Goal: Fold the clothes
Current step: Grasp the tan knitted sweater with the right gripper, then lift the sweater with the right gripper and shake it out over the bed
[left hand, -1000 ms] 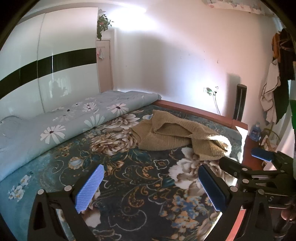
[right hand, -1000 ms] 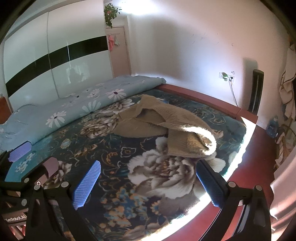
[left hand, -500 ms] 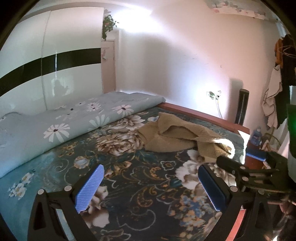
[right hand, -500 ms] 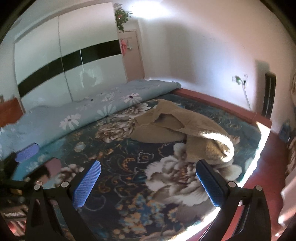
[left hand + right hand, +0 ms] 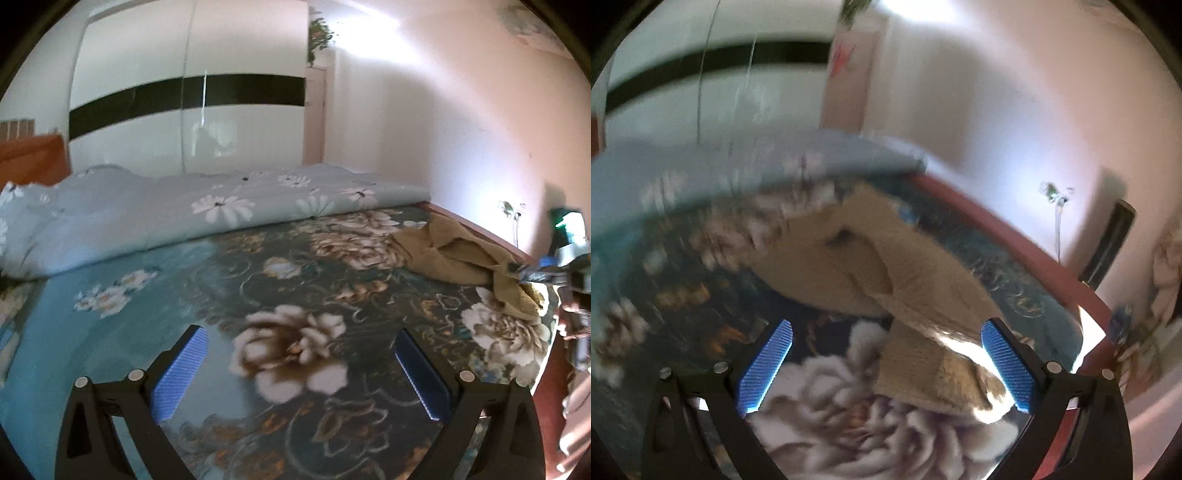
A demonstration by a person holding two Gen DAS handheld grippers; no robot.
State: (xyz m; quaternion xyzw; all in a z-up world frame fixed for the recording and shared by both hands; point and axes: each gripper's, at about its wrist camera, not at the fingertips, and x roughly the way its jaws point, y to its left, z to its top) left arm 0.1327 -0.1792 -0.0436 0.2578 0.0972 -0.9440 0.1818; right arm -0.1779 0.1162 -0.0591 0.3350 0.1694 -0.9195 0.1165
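A crumpled tan knit garment (image 5: pixel 886 273) lies on the dark floral bedsheet (image 5: pixel 849 424) near the bed's far right corner. My right gripper (image 5: pixel 886 369) is open and empty, low over the sheet, with the garment's near end lying between and just beyond its blue pads. In the left wrist view the garment (image 5: pixel 454 254) sits far off at the right, and the right gripper's fingers (image 5: pixel 543 273) reach its near end. My left gripper (image 5: pixel 303 373) is open and empty above the middle of the sheet (image 5: pixel 295 295).
A rolled pale blue daisy quilt (image 5: pixel 184 214) runs along the far side of the bed. A white wardrobe with a black band (image 5: pixel 184 107) stands behind it. The red wooden bed frame (image 5: pixel 1015 251) edges the right side, close to the wall.
My right gripper has moved forward and down to the garment's near end. My left gripper has swung left, so the garment now sits at the right edge of its view. Both stay open.
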